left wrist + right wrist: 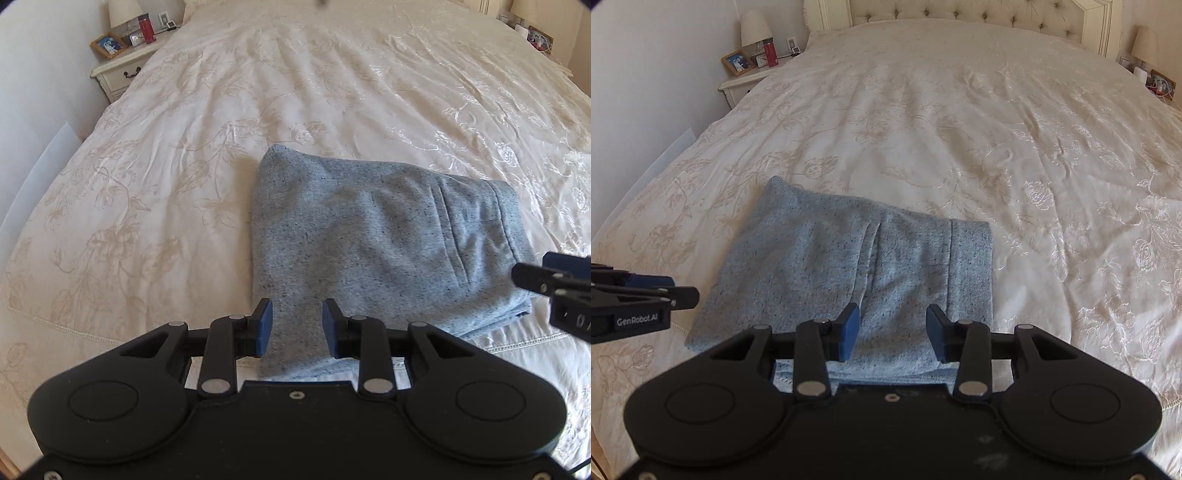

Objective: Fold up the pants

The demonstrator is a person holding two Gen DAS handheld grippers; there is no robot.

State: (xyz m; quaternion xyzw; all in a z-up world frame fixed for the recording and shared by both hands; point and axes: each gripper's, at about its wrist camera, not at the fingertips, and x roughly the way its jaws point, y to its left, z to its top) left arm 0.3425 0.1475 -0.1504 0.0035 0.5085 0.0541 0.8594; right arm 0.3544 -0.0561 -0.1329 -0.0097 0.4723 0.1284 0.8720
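The grey pants (373,240) are seen folded into a compact, layered rectangle lying flat on the cream embroidered bed (184,147), near its foot edge. The left claw (297,330) is held spread above the bundle's near left part, nothing pinched between its blue pads. The right claw (892,334) is likewise spread, wider, over the near right part, with fabric seen in the gap but not gripped. A nightstand (742,83) with a red bottle (771,54) is seen at eleven o'clock.
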